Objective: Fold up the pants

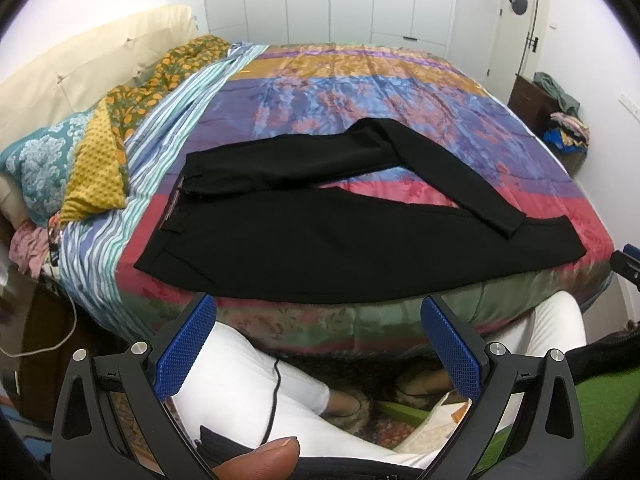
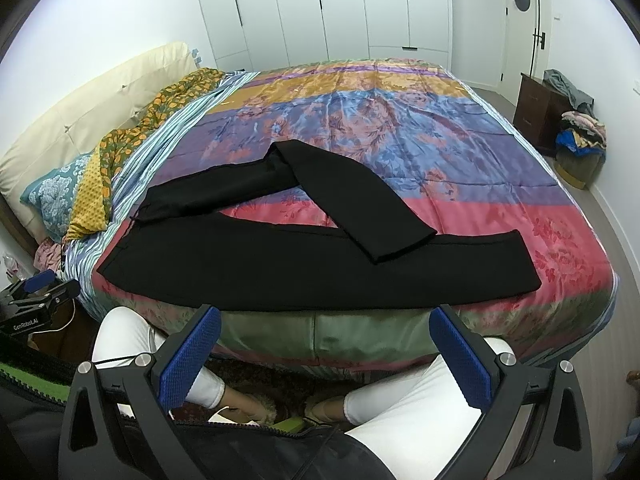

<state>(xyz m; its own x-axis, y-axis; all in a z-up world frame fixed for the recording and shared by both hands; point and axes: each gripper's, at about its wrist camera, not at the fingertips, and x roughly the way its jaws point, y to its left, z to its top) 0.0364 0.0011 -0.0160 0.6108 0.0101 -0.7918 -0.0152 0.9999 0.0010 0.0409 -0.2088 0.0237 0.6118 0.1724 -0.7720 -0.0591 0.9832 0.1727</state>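
Note:
Black pants [image 1: 320,256] [image 2: 280,264] lie flat near the front edge of the bed, waistband to the left. The near leg runs straight to the right. The far leg bends back on itself and its cuff rests across the near leg. My left gripper [image 1: 318,344] is open with nothing between its blue pads [image 1: 184,344], held below the bed's front edge under the waist half. My right gripper [image 2: 326,354] is open too, empty, low in front of the bed under the leg half. The left gripper [image 2: 36,296] also shows at the right wrist view's left edge.
The bed carries a bright striped floral cover [image 1: 360,80] [image 2: 400,120]. Pillows [image 1: 52,168] and a cream headboard [image 1: 80,64] stand at the left. White wardrobes [image 2: 340,4] fill the back wall. A dark cabinet with piled clothes [image 2: 560,112] stands at the right. A person's white-trousered legs [image 1: 256,392] are below.

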